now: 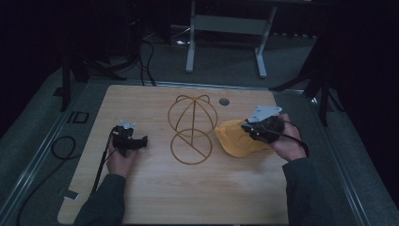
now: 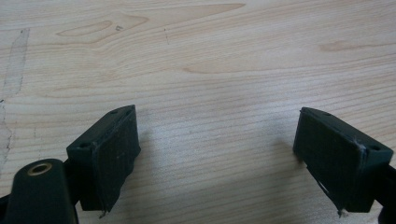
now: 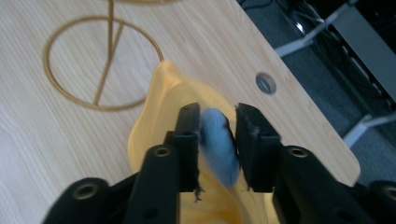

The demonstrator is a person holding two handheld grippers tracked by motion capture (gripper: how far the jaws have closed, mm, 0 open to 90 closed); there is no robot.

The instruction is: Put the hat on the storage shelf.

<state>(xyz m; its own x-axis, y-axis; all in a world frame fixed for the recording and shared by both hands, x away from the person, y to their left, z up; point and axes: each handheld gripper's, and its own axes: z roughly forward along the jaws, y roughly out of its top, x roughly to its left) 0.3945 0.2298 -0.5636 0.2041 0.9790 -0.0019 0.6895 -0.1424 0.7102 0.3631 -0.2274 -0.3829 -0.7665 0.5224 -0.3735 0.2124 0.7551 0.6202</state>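
Note:
A yellow cap (image 1: 233, 140) lies on the wooden table (image 1: 155, 193), right of a gold wire stand (image 1: 193, 126) with a round base ring (image 3: 102, 65). My right gripper (image 1: 249, 127) reaches over the cap's right side. In the right gripper view the right gripper (image 3: 218, 114) is shut on a blue-grey part (image 3: 219, 149) of the cap (image 3: 161, 102). My left gripper (image 1: 140, 141) rests low at the table's left, pointing toward the stand. Its jaws stand wide apart in the left gripper view, where the left gripper (image 2: 217, 114) has bare wood between them.
A round cable hole (image 1: 224, 101) sits in the table behind the cap. Beyond the far edge stands a grey desk frame (image 1: 190, 47) on dark floor. A black cable (image 1: 61, 147) loops on the floor at the left.

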